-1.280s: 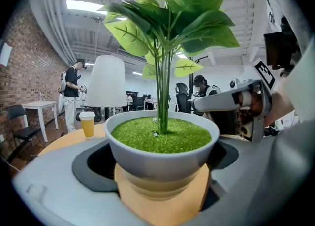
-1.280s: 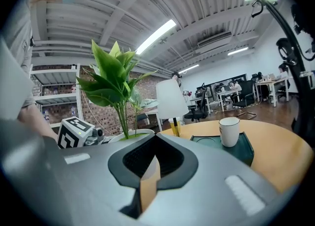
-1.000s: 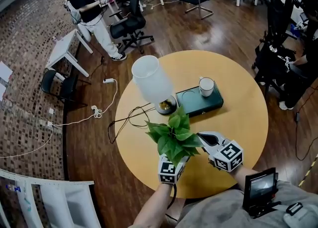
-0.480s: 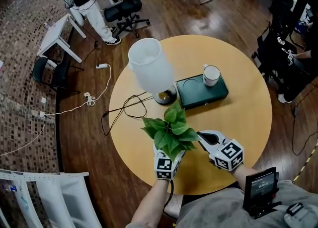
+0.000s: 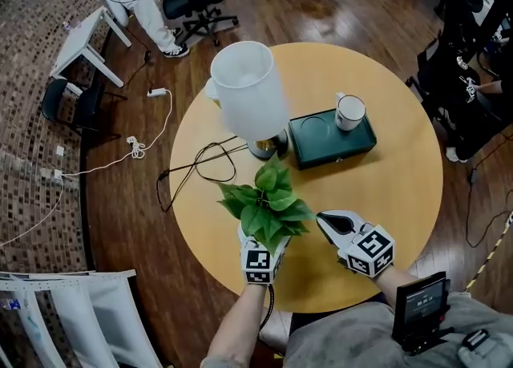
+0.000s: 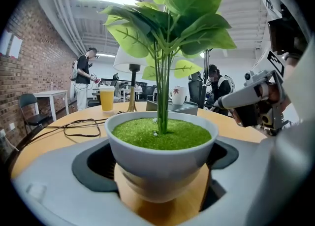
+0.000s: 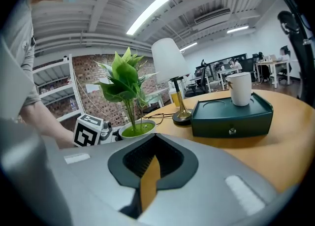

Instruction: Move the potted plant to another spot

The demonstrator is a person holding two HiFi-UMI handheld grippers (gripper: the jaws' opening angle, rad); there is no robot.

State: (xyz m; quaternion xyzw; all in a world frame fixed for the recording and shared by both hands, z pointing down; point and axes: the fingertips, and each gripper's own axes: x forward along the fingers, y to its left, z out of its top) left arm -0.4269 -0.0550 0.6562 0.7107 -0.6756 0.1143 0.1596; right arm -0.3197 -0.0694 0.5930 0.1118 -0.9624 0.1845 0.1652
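Observation:
The potted plant (image 5: 264,202) has broad green leaves and a white pot (image 6: 162,156) topped with green moss. My left gripper (image 5: 260,240) is shut on that pot, one jaw on each side, low over the round wooden table (image 5: 385,198). I cannot tell whether the pot's base touches the table. Leaves hide the pot and the fingertips in the head view. My right gripper (image 5: 325,220) is beside the plant on its right, shut and empty, with only a thin slit between its jaws (image 7: 147,180). From the right gripper view the pot (image 7: 137,130) stands to the left.
A lamp with a white shade (image 5: 247,94) stands just beyond the plant, its black cable (image 5: 200,170) looping left. A dark green box (image 5: 330,138) carries a white cup (image 5: 350,111). A glass of orange drink (image 6: 106,98) is on the table. Chairs and people ring the table.
My left gripper has sunk towards the table with the plant and drawn a little away from the lamp. The right gripper has sunk alongside it, still shut.

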